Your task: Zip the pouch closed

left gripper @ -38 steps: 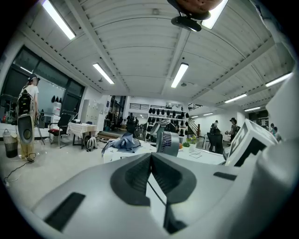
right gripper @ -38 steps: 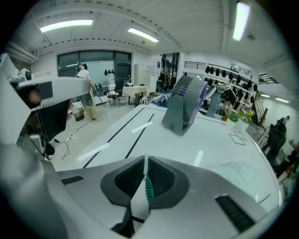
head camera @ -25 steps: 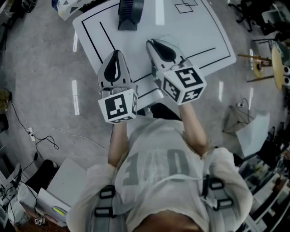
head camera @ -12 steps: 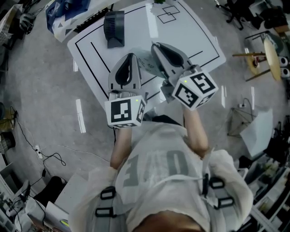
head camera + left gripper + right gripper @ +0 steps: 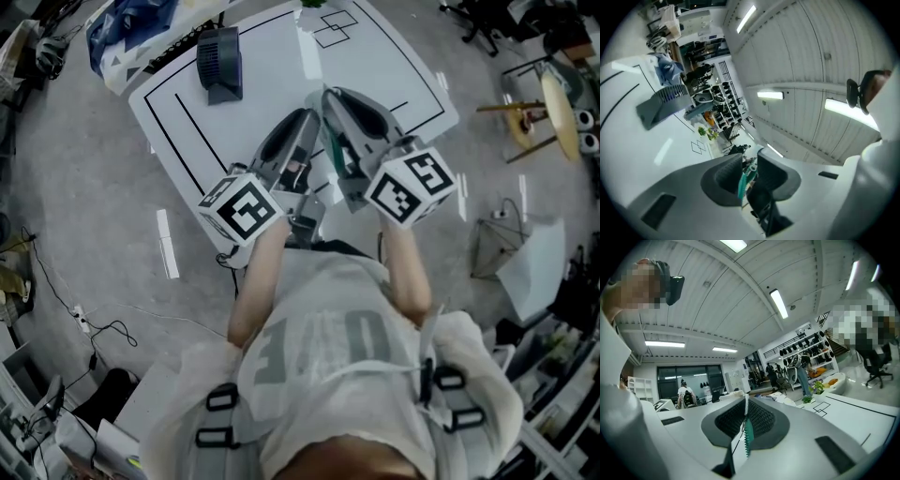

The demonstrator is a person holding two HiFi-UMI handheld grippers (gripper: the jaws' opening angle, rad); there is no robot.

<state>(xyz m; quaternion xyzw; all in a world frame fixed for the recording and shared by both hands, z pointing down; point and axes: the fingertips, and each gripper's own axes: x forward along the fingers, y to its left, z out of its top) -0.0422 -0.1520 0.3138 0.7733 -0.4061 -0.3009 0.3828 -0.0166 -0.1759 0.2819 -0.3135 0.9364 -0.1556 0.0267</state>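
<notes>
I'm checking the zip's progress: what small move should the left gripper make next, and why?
Probably close on the green zipper strip: the left gripper has just been opening with the strip unpressed between its jaws, while the right gripper pinches that strip.

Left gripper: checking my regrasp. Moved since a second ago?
Yes: the left gripper swung right, away from the fan, towards the right gripper; its jaws have just been opening, green zip between them.
</notes>
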